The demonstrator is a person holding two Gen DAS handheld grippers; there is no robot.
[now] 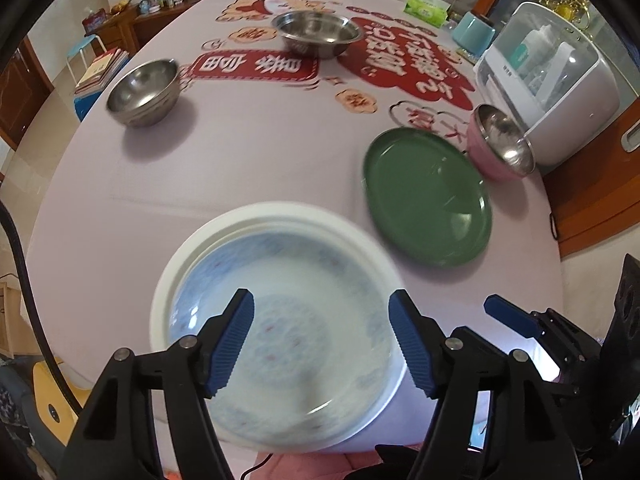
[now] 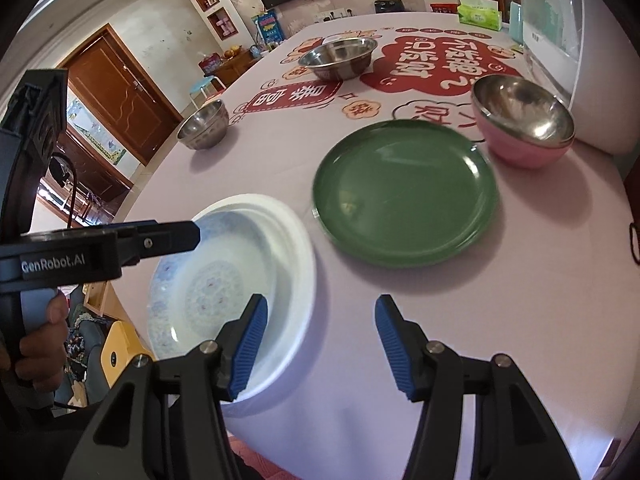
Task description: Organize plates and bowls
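Note:
A white plate with a blue pattern (image 1: 280, 320) lies on a plain white plate at the table's near edge, also in the right wrist view (image 2: 208, 284). My left gripper (image 1: 322, 344) is open just above it. My right gripper (image 2: 320, 344) is open beside the plates, its left finger over the white rim. A green plate (image 1: 428, 196) (image 2: 404, 188) lies to the right. A pink bowl with a steel inside (image 1: 500, 144) (image 2: 524, 120) stands behind it. Stacked steel bowls (image 1: 144, 92) (image 2: 204, 124) stand at the left. A wide steel basin (image 1: 316, 32) (image 2: 340, 58) stands far back.
A white appliance with a clear lid (image 1: 548, 92) stands at the table's right edge. A green tissue pack (image 1: 426, 8) and a teal container (image 1: 474, 32) are at the far right. The table (image 1: 260, 152) has a lilac cloth with red print.

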